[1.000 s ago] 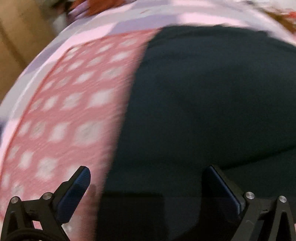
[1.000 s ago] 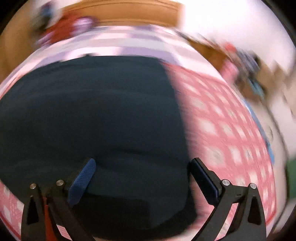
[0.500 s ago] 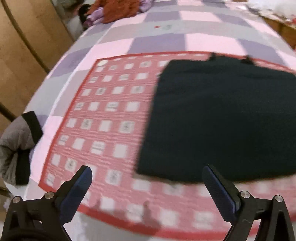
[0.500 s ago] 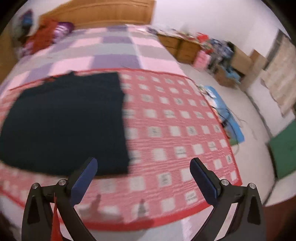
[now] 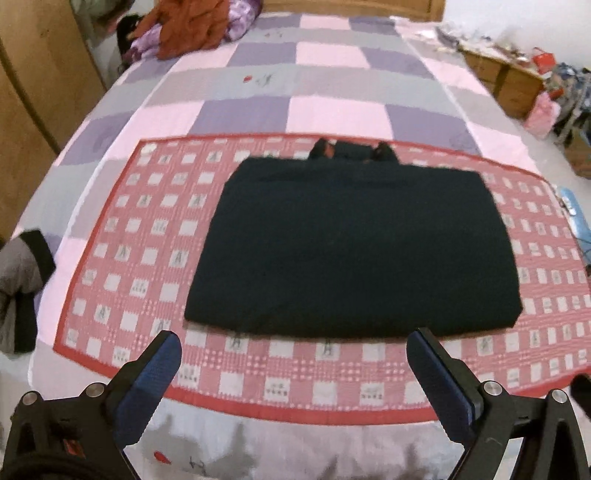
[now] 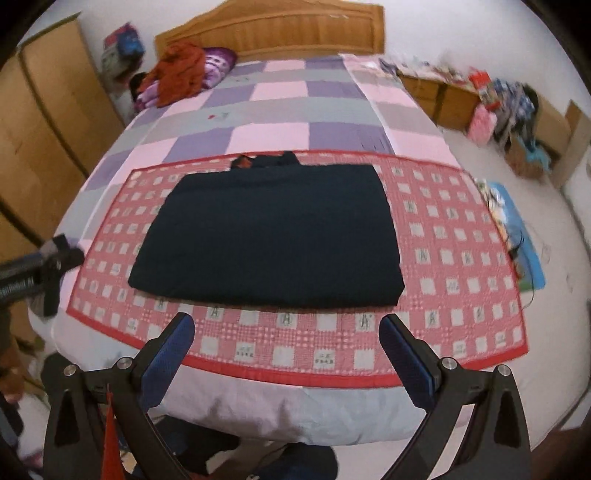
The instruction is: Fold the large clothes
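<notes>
A dark navy garment [image 5: 351, 251] lies folded into a flat rectangle on a red-and-white checked mat [image 5: 122, 258] on the bed; it also shows in the right wrist view [image 6: 269, 240]. A bit of collar or cuff sticks out at its far edge [image 5: 351, 149]. My left gripper [image 5: 291, 349] is open and empty, above the mat's near edge, short of the garment. My right gripper [image 6: 286, 332] is open and empty, also back from the garment's near edge. The left gripper shows at the left edge of the right wrist view [image 6: 40, 269].
The bed has a pink, purple and grey checked cover [image 5: 332, 85]. Orange and purple clothes [image 6: 184, 74] are piled by the wooden headboard [image 6: 273, 29]. A grey and black garment [image 5: 18, 288] hangs at the bed's left edge. Wardrobe left, cluttered cabinets [image 6: 443, 96] right.
Both grippers have pulled back and up from right over the garment to beyond the mat's near edge. The garment stays folded on the mat. Both stay open.
</notes>
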Available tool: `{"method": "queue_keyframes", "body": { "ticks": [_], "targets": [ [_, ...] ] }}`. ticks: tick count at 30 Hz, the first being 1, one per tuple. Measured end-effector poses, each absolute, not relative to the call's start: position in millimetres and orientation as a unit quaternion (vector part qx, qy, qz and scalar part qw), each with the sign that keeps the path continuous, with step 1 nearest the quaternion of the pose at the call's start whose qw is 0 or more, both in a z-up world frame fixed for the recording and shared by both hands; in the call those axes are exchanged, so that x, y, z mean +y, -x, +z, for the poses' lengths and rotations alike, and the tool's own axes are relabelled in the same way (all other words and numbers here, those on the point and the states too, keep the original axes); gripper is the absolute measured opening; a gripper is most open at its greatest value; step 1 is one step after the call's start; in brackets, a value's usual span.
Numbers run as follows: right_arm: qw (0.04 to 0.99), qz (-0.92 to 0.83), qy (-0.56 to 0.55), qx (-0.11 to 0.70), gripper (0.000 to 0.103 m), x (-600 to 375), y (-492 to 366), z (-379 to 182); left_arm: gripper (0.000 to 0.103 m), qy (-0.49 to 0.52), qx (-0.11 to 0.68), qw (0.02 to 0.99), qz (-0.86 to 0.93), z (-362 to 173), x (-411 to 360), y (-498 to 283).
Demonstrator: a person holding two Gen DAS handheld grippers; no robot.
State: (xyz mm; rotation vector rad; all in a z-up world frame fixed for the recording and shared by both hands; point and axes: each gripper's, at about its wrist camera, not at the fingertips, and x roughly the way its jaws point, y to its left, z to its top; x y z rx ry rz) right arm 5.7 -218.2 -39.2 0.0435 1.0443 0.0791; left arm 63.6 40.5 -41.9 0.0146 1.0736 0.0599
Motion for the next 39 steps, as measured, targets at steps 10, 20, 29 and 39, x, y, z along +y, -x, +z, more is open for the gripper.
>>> {"method": "queue_keyframes", "body": {
  "ticks": [10, 20, 29, 39],
  "targets": [
    [0.873, 0.001, -0.008, 0.488, 0.102, -267, -19, -89, 0.101, 0.026, 0.536, 0.842, 0.059, -127, 87, -76],
    [0.855, -0.07, 0.003, 0.514, 0.102, -382, -94, -205, 0.1, 0.088, 0.565, 0.808, 0.141, -252, 194, -133],
    [0.85, -0.059, 0.002, 0.524, 0.102, -403, -199, -292, 0.1, 0.087, 0.571, 0.811, 0.092, -321, 226, -226],
    [0.794, 0.03, -0.11, 0.598, 0.103, -442, -252, -370, 0.103, 0.114, 0.622, 0.775, -0.005, -392, 236, -270]
  ]
}}
